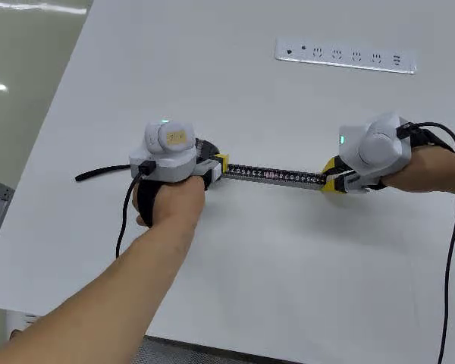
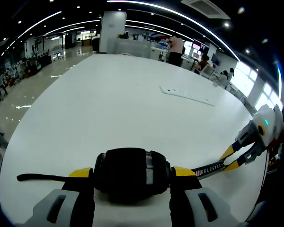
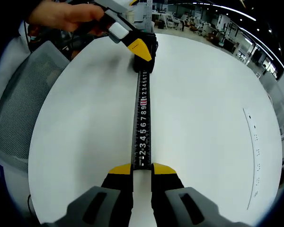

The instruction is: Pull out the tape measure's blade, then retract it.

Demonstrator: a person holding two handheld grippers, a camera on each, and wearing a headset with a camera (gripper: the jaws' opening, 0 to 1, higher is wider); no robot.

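Left gripper (image 2: 132, 173): clamped on both sides of the black tape measure case (image 2: 131, 165), low on the white worktop (image 1: 288, 250); right gripper (image 3: 142, 168): well apart, pinching the blade (image 3: 143, 113) at its end; blade: drawn out straight between them, numbers up.

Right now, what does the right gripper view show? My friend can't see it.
The right gripper pinches the end of a black numbered blade, which stretches straight across a white table to the tape measure, clamped by the left gripper at the top.
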